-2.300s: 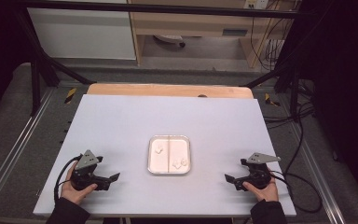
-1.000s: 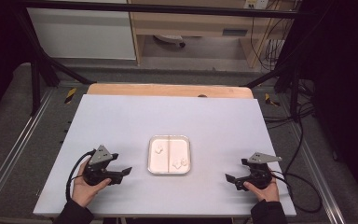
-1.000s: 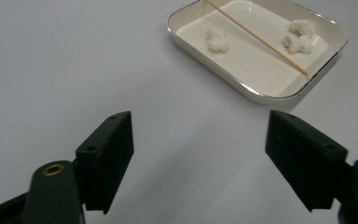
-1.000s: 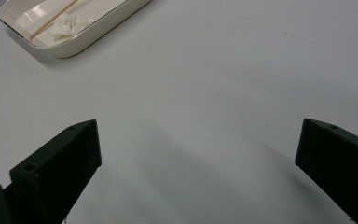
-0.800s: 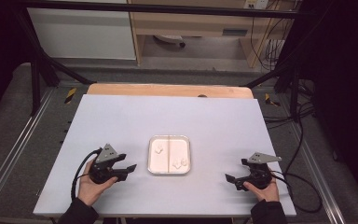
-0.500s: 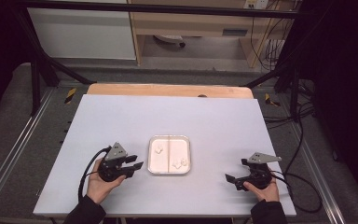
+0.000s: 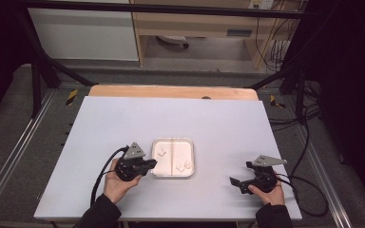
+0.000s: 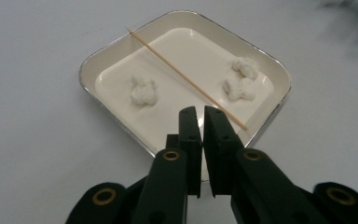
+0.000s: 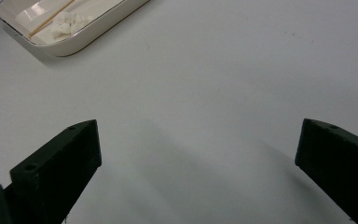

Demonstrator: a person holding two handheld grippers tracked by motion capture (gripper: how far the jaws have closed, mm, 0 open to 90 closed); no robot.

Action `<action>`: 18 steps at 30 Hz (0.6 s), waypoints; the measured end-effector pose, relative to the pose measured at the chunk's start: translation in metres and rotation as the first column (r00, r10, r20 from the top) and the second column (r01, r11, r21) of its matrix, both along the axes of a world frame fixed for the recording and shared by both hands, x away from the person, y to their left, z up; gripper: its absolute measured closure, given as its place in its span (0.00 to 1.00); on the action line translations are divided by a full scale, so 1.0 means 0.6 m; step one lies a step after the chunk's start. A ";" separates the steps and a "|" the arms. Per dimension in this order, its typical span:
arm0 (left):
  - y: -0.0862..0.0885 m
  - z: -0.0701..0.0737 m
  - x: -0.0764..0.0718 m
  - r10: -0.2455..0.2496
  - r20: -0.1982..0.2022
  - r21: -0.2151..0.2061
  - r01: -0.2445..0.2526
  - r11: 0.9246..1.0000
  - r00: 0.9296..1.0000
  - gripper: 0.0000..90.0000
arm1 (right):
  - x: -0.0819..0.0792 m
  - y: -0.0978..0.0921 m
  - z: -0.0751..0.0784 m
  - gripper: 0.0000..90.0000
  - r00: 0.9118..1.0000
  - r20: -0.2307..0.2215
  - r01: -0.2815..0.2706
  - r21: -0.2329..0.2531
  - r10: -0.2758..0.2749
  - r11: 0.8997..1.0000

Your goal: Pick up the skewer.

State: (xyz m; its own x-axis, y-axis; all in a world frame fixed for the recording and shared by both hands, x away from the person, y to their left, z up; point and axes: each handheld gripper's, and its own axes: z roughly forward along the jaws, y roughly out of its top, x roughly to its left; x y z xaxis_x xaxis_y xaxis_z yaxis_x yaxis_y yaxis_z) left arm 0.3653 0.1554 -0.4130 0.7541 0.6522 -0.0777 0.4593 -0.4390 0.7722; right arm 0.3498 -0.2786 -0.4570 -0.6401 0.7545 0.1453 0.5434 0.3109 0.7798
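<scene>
A white square tray (image 7: 173, 175) lies at the middle of the table. A thin wooden stick (image 8: 186, 79) runs across it and splits it in two. One white lump (image 8: 143, 91) lies in one half, two white lumps (image 8: 241, 77) in the other. My left gripper (image 7: 148, 165) is at the tray's left edge. In its own view the left gripper (image 8: 200, 112) is shut with nothing held, its tips over the tray's near corner beside the stick's end. My right gripper (image 7: 237, 182) rests on the table to the tray's right, wide open (image 9: 198, 140) and holding nothing.
The white table top (image 7: 123, 118) stretches around the tray, with a wooden strip (image 7: 171, 91) along its far edge. Black cables (image 7: 102, 175) trail from both grippers. A corner of the tray (image 9: 74, 44) shows at the top left of the right gripper view.
My left gripper has travelled right from the table's left side up to the tray's edge. The right gripper has stayed put.
</scene>
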 end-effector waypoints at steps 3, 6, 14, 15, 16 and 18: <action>-0.014 -0.003 0.005 -0.008 -0.008 -0.003 0.008 1.000 1.000 1.00 | 0.000 0.000 0.000 0.01 1.000 0.001 -0.002 -0.001 0.002 1.000; -0.029 -0.007 0.009 -0.024 -0.014 0.006 0.024 1.000 1.000 1.00 | 0.000 0.000 -0.001 0.01 1.000 0.001 -0.003 -0.001 0.003 1.000; -0.067 -0.020 0.017 -0.046 -0.039 0.006 0.047 0.999 0.998 1.00 | 0.000 0.001 -0.001 0.01 1.000 -0.001 -0.004 0.001 0.004 1.000; -0.072 -0.022 0.017 -0.048 -0.042 0.011 0.049 0.999 0.998 1.00 | 0.000 0.001 -0.001 0.01 1.000 -0.001 -0.003 0.000 0.003 1.000; -0.076 -0.025 0.018 -0.054 -0.046 0.012 0.055 0.998 0.997 1.00 | 0.001 0.001 -0.001 0.01 1.000 0.000 -0.004 0.001 0.004 1.000; -0.083 -0.031 0.018 -0.060 -0.050 0.022 0.061 0.998 0.997 1.00 | 0.000 0.001 -0.001 0.01 1.000 0.001 -0.004 0.000 0.004 1.000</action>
